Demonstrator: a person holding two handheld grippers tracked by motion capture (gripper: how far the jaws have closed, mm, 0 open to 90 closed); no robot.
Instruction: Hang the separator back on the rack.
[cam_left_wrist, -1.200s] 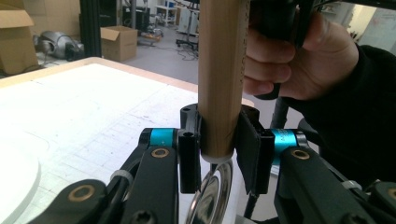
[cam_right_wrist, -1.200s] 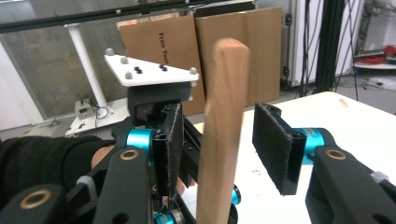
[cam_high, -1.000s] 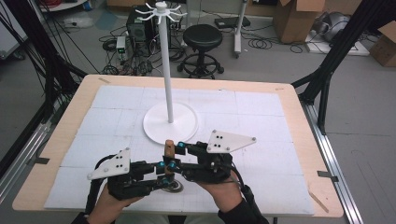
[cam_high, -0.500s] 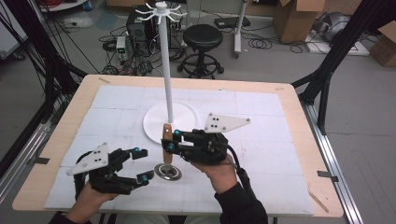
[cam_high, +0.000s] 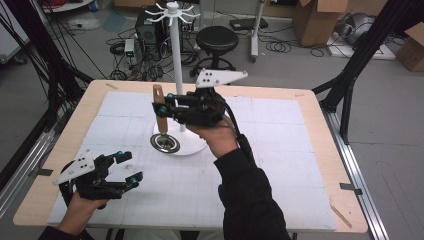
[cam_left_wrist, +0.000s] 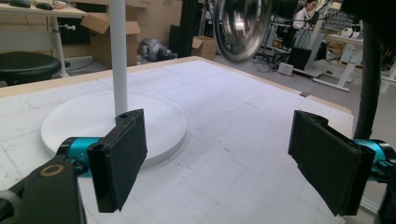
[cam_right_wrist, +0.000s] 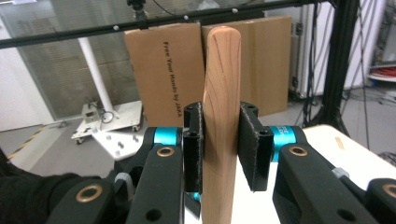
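A ladle with a wooden handle (cam_high: 158, 109) and a round metal bowl (cam_high: 165, 143) hangs upright above the table, just left of the white hook stand (cam_high: 175, 60). My right gripper (cam_high: 161, 103) is shut on the handle (cam_right_wrist: 222, 70), its pads pressing both sides in the right gripper view (cam_right_wrist: 222, 140). My left gripper (cam_high: 129, 167) sits low at the table's front left. Its jaws have just been opening and stand wide with nothing between them (cam_left_wrist: 219, 163). From there the metal bowl (cam_left_wrist: 240, 25) shows high up, beside the stand's pole (cam_left_wrist: 118, 56).
The stand's round white base (cam_high: 195, 146) rests mid-table on a white gridded mat (cam_high: 280, 150). Its hooks (cam_high: 170, 11) spread at the top. Black frame posts (cam_high: 350, 85) flank the table. A stool (cam_high: 216, 37) and cardboard boxes (cam_high: 315, 20) lie beyond the far edge.
The left gripper let go of the ladle, opened, and drew away to the front left. The right gripper lifted the ladle off the mat and carried it toward the stand.
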